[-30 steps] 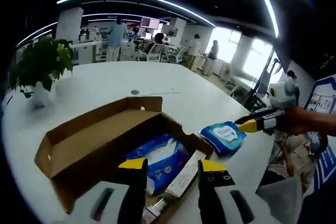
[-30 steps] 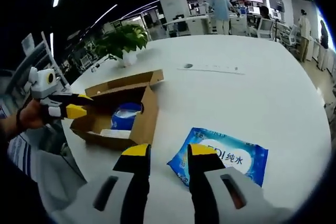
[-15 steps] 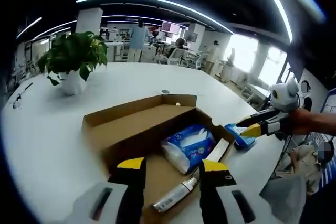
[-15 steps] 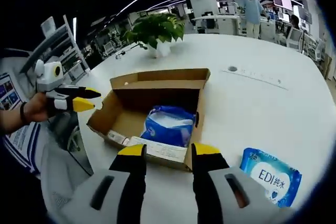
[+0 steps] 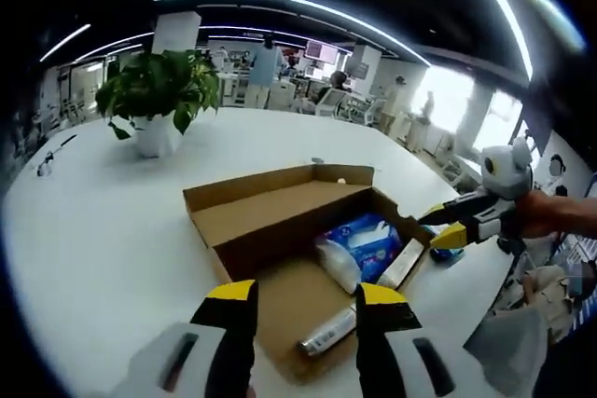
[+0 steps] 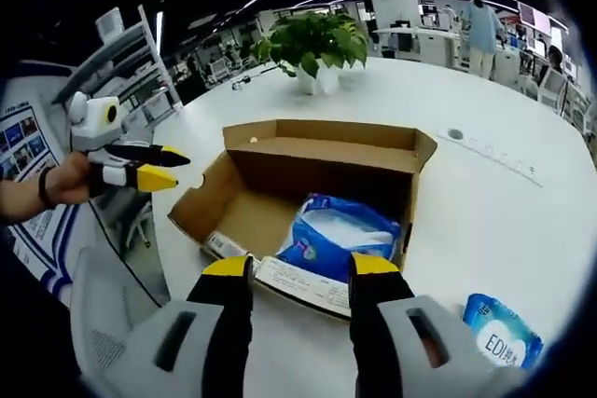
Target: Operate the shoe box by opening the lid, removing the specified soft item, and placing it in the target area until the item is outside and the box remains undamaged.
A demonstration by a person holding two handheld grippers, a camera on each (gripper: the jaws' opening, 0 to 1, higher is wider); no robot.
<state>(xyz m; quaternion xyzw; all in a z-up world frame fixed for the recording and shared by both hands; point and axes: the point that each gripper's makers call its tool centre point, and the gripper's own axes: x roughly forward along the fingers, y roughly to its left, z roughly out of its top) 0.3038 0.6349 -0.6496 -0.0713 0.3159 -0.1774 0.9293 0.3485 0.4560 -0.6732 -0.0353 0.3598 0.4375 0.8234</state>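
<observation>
"edi" wipes pack [image 6: 502, 343] lies lower right on desk [image 6: 522, 202] beside open shoe box [image 6: 322, 151].
both hand-held grippers, left [image 5: 303, 294] and right [image 6: 298, 272], hover spread and empty.

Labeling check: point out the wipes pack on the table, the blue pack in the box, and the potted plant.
wipes pack on the table [image 6: 502, 343], right gripper view, printed face.
blue pack in the box [image 6: 336, 235], right gripper view, top face.
potted plant [image 5: 159, 90], left gripper view, leaves.

Since a second ago the right gripper [image 6: 297, 272] has let go of the blue wipes pack [image 6: 502, 340], now lying alone on the white table [image 6: 522, 202], and swung over the shoe box [image 6: 317, 151]
</observation>
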